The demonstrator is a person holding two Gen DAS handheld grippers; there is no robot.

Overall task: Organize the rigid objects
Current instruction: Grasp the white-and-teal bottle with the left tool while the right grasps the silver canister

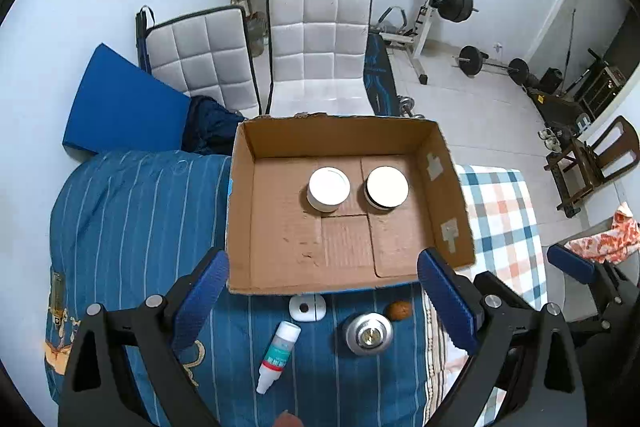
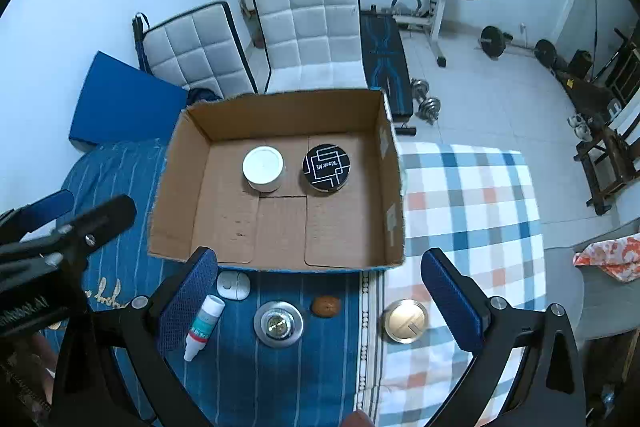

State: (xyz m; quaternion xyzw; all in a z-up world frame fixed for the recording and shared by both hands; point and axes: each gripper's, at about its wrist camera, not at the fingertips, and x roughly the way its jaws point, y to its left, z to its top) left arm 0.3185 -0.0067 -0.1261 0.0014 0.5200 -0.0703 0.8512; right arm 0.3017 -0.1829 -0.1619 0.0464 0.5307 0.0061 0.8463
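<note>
Two jars already in cardboard box (image 1: pixel 280 267), side by side near far wall: white jar (image 1: pixel 329 189), dark-sided jar (image 1: pixel 386 192), lid glared white here. Left gripper (image 1: pixel 324 301) spread wide, empty, above small items on striped blue bedding (image 1: pixel 140 227): dropper bottle (image 1: pixel 278 355), light smooth plastic, probably slippery, best pinched across body; round metal knob (image 1: pixel 369 333), looks heavier, grip at rim.

Right view: right gripper (image 2: pixel 318 297) likewise wide, empty. Gold tin (image 2: pixel 405 320) on checked cloth (image 2: pixel 480 207), flat, shiny; take across sides.
</note>
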